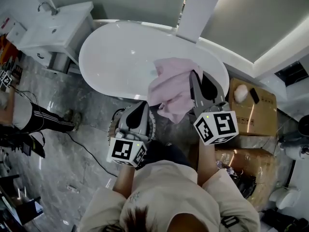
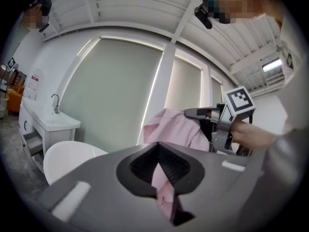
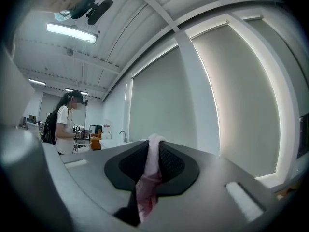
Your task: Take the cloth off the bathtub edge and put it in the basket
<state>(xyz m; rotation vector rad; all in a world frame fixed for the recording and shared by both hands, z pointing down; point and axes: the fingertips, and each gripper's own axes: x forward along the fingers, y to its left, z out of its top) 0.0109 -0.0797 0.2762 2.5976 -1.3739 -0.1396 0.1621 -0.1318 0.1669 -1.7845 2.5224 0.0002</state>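
**Pink cloth — clamped by both grippers over the bathtub edge**

The pink cloth is held bunched and hanging in folds over the near rim of the white bathtub. Contact between cloth and rim cannot be determined from the head view.

An upper part of the cloth is gripped by the right gripper. In the right gripper view the fabric is seen running up between the nearly closed jaws and bulging over their tips. A lower corner is clenched by the left gripper. In the left gripper view a narrow fold is pressed between the pads, and the rest of the cloth is spread beyond it, up to the right gripper.

A round container with a ribbed rim is partly seen on the floor beneath the left gripper, just beside the tub. Most of it is covered, so it cannot be confirmed as the basket.

Further out, a white washbasin cabinet with a tap is placed at the left end of the tub. Cardboard boxes are stacked at its right end. A person in dark striped trousers stands on the grey marbled floor at the left — well apart from the tub.
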